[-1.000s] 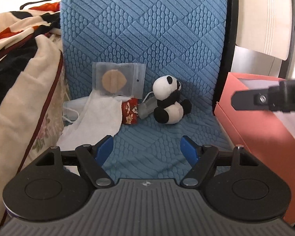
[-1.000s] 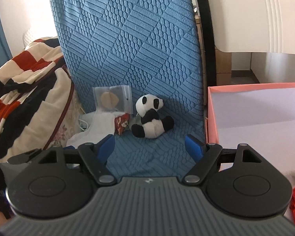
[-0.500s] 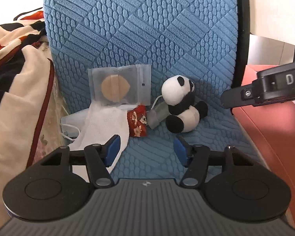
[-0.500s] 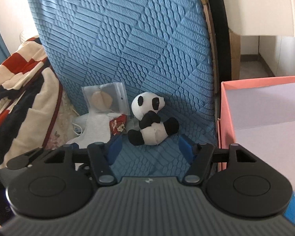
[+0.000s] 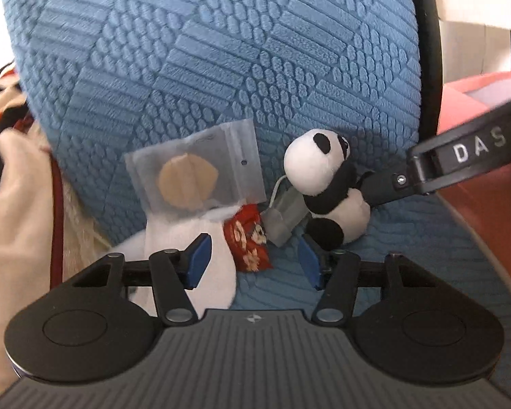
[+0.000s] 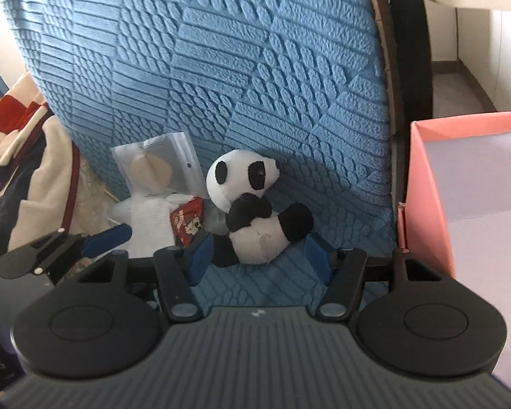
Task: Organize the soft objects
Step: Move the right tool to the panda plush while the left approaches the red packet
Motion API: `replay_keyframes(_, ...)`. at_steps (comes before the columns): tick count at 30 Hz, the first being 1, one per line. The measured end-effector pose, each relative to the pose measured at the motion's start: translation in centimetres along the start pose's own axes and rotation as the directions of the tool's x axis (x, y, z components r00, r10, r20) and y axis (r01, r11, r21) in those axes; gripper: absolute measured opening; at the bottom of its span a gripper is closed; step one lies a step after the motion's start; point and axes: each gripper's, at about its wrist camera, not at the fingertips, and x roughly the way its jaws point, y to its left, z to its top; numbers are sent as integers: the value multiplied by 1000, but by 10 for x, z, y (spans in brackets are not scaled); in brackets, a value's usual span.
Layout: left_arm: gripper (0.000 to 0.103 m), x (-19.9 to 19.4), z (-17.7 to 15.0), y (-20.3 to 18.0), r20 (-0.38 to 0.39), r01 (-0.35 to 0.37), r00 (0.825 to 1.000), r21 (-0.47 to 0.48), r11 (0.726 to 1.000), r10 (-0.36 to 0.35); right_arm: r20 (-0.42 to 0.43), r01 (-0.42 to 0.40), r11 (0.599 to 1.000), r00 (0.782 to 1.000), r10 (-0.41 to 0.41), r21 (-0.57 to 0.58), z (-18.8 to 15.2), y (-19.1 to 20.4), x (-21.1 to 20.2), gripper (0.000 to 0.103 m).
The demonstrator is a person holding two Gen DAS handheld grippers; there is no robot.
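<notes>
A black-and-white panda plush (image 6: pixel 248 204) sits on a blue textured chair (image 6: pixel 221 68), leaning on its backrest. My right gripper (image 6: pixel 259 259) has reached it. The jaws are closing with the panda's lower body between the blue pads, and neither pad presses on it. From the left wrist view a right finger (image 5: pixel 374 187) lies beside the panda (image 5: pixel 323 184). My left gripper (image 5: pixel 252 262) is open, low over a red printed pouch (image 5: pixel 248 235) and a white cloth (image 5: pixel 180 235). Behind them stands a clear bag (image 5: pixel 194 173) with a beige pad inside.
A grey item with a cord (image 5: pixel 282 211) lies between the pouch and the panda. An open pink box (image 6: pixel 436 187) stands right of the chair. A striped blanket (image 5: pixel 10 187) is heaped on the left. The left gripper's finger (image 6: pixel 109 237) shows beside the cloth.
Both grippers have moved forward and down toward the pile, and both pairs of jaws have narrowed. The right fingers now flank the panda; the left ones sit over the pouch and cloth.
</notes>
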Motion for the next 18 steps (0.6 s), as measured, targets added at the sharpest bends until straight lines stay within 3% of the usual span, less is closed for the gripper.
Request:
replay_keyframes(9,62,30,4,-9,-22,-12,1000,133,991,15,-50,6,999,999,-4,40,17,-10,35,64)
replay_keyframes(15,48,46,1,-12,-45,-40,998,202,979,50,-79,-5,997,997,11,74,16,-15,50,74)
replay_keyframes(18,48,46,1,-13,-19,-48,998,220,974,54,-81,-19,994,996,28,103,17,-21,51,77)
